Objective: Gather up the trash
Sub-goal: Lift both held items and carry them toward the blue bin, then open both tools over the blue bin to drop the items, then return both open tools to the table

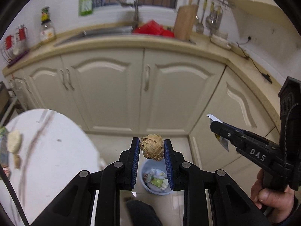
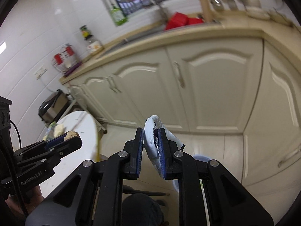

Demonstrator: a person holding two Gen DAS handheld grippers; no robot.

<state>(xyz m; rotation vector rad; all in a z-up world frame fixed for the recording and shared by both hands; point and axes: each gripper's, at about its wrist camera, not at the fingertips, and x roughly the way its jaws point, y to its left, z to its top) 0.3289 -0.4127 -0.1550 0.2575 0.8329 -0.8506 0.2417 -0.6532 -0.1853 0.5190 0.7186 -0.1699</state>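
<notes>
Kitchen scene, cream cabinet doors (image 1: 116, 92) under a beige counter, glossy tile floor below. Left gripper (image 1: 152, 148) pinches a lumpy brown ball of trash (image 1: 152, 146) between its blue pads, held in the air directly above a pale blue trash bin (image 1: 145, 185) on the floor; bin already has crumpled wrappers and paper in it. Right gripper (image 2: 150, 143) is clamped on a white wrapper (image 2: 150, 141) with dark print, wrapper sticking up past the fingertips and folding over the right finger. In the left wrist view the right gripper (image 1: 213, 124) shows at the right edge, white wrapper tip poking out front, person's hand (image 1: 270, 197) on its handle. In the right wrist view the left gripper (image 2: 72, 137) shows at lower left with the brown lump (image 2: 71, 134) at its tip. White round table (image 1: 49, 150) sits left, with pale food scraps (image 1: 13, 141) near its far edge, blurred. Further out: sink with red items (image 1: 153, 28), wooden cutting board (image 1: 185, 22) leaning on the wall, hanging utensils (image 1: 208, 17), a green bottle (image 1: 86, 4) on the window sill, and a rice cooker (image 2: 53, 103) by the wall.
</notes>
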